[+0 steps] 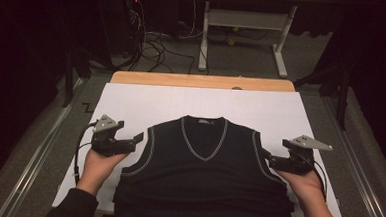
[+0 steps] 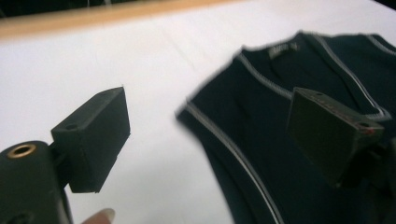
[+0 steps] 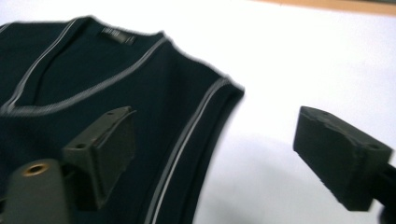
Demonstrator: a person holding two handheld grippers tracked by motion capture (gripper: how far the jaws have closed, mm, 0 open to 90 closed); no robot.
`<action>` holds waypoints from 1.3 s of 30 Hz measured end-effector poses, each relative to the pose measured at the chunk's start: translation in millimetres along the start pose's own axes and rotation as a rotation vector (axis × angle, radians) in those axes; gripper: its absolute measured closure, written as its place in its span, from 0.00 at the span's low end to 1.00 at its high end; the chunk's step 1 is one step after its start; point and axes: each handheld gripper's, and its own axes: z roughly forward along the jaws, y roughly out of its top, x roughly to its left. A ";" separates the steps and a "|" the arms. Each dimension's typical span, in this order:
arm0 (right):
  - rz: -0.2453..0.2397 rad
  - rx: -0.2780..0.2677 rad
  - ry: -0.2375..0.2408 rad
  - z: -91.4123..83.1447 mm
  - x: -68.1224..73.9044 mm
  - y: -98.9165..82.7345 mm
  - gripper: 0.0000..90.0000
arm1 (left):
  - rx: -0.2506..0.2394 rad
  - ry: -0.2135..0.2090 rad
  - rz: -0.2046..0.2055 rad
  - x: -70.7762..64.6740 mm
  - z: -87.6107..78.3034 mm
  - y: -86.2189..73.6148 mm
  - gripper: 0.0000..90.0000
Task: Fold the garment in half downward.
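A dark sleeveless V-neck vest point(image 1: 203, 169) with pale grey trim lies flat on the white sheet point(image 1: 146, 103), its neck toward the far side. My left gripper point(image 1: 137, 137) hovers just off the vest's left armhole, pointing at it. In the left gripper view, that left gripper point(image 2: 208, 128) stands open, with the vest's shoulder point(image 2: 261, 107) lying beyond the jaws and untouched. My right gripper point(image 1: 268, 159) hovers at the vest's right armhole. In the right gripper view, the right gripper point(image 3: 215, 144) also stands open over the vest's trimmed edge point(image 3: 187, 135), gripping nothing.
The sheet covers a wooden table whose far edge point(image 1: 202, 81) shows bare. Metal rails point(image 1: 38, 150) run along both sides of the table. Behind the table stand a white desk frame point(image 1: 245, 36) and loose cables point(image 1: 154, 49) on the floor.
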 end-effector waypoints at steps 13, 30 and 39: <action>0.052 0.083 -0.050 61.8 -10.2 21.1 0.01 | 0.106 -0.013 -0.151 27.6 54.8 2.2 0.00; 0.021 0.262 -0.090 99.1 0.5 28.6 0.41 | 0.518 0.029 -0.077 -5.6 112.5 5.5 0.29; -0.032 0.271 -0.034 98.1 10.0 31.4 0.81 | 0.527 -0.014 -0.133 -3.5 115.5 13.2 0.67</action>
